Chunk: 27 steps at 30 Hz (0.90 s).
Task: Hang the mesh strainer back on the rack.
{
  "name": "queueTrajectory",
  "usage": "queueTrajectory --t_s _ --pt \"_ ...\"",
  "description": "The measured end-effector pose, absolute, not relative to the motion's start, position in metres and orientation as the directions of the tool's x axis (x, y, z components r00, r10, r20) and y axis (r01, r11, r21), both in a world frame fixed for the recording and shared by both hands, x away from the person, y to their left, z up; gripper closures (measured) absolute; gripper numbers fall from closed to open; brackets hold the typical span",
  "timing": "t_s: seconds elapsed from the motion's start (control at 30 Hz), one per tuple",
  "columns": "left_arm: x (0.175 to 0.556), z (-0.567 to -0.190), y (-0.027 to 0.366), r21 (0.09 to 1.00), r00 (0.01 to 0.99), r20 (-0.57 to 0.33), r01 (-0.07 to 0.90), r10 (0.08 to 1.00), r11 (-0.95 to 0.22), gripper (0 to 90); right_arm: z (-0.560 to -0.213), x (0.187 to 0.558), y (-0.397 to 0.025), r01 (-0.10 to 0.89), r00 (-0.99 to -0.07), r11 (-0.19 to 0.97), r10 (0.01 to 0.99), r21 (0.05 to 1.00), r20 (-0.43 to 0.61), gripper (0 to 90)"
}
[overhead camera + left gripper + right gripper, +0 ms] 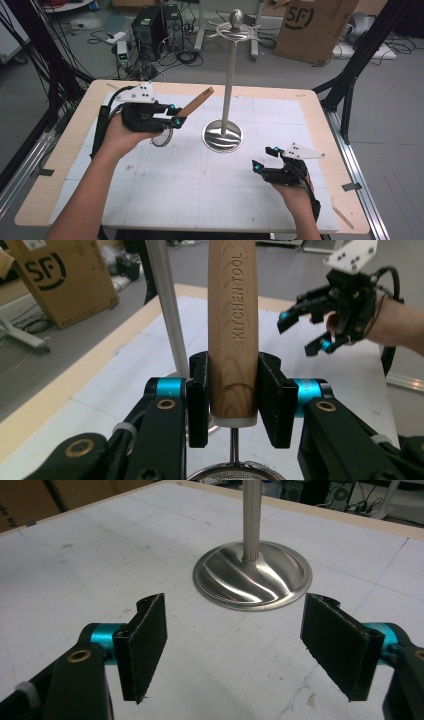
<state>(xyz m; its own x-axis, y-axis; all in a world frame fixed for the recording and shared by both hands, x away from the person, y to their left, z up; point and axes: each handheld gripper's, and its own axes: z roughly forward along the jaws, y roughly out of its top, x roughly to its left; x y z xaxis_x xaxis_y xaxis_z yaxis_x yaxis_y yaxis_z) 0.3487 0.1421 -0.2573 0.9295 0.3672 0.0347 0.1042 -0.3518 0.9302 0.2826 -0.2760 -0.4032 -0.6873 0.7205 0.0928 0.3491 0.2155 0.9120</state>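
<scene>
Gripping the wooden handle [233, 330] tight, the left gripper [233, 400] has both pads pressed to its sides near the butt end, stamped KITCHEN TOOL. Handle angles up twd the steel stand [223, 135], w/ a wire loop, prob. a strainer [235, 471], hanging just below the jaws. Right gripper [245, 645] hovers low over the table [75, 555], jaws wide apart, holding nothing, stand base just ahead.
</scene>
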Motion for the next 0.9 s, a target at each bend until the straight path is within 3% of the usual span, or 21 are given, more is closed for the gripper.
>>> queueTrajectory --t_s 0.9 --pt "0.379 -0.184 0.148 0.947 0.918 0.083 0.048 0.388 -0.317 68.6 -0.405 0.284 -0.276 0.356 -0.689 0.212 0.717 0.91 0.102 25.7"
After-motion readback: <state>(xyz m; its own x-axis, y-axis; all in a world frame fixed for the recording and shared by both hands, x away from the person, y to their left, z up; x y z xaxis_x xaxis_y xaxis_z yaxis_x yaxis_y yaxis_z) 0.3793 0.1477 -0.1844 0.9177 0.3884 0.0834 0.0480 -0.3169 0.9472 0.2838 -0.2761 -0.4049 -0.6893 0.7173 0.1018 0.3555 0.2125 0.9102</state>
